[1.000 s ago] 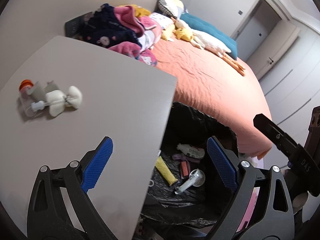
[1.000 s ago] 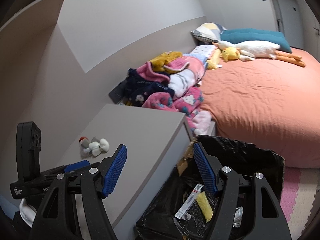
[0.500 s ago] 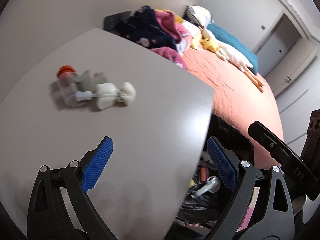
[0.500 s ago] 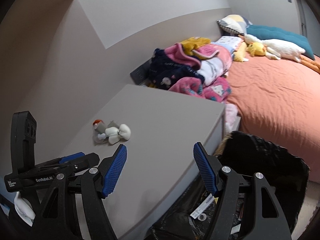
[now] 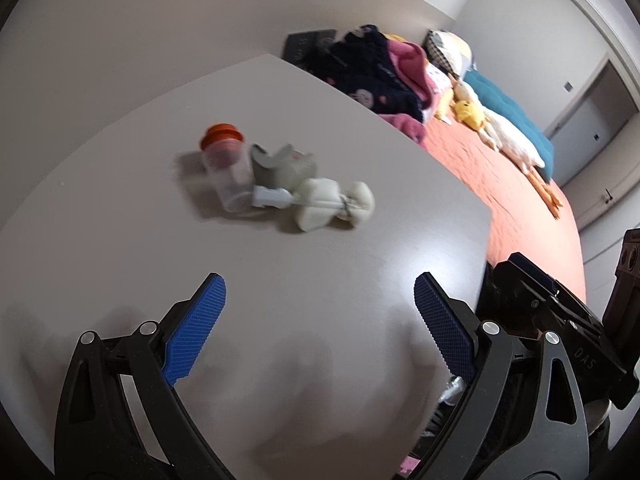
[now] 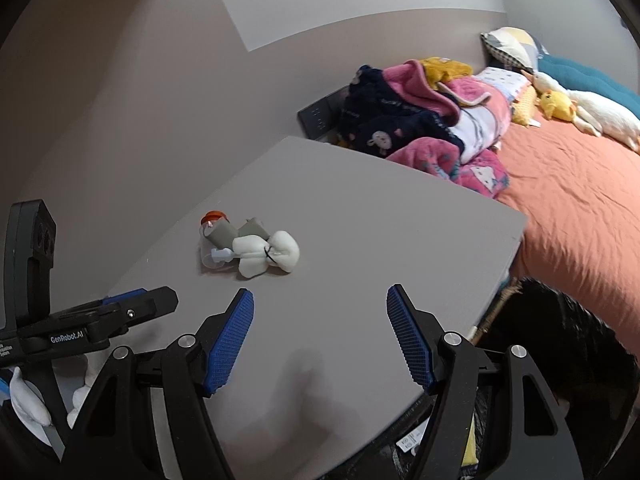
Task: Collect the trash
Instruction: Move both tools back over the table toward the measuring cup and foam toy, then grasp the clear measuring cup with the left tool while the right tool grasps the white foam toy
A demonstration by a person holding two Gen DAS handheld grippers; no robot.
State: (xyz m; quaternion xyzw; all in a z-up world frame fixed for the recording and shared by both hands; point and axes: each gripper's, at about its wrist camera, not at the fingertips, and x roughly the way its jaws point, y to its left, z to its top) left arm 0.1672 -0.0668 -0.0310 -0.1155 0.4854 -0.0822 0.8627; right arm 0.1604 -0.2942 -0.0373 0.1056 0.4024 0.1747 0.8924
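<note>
On the grey counter [image 6: 360, 216], a small trash cluster [image 5: 280, 184] lies ahead, long axis running left to right, nearer the empty, spread left gripper [image 5: 320, 320] than the equally spread, empty right gripper [image 6: 320, 332].

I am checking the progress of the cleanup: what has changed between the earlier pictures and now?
Both tongs, left tongs and right tongs, swung from above the bin over the table, toward the trash pile; the pile now looks nearer in both views. Nothing was gripped or released. Both tongs stayed open and empty, and the pile lies as before.
</note>
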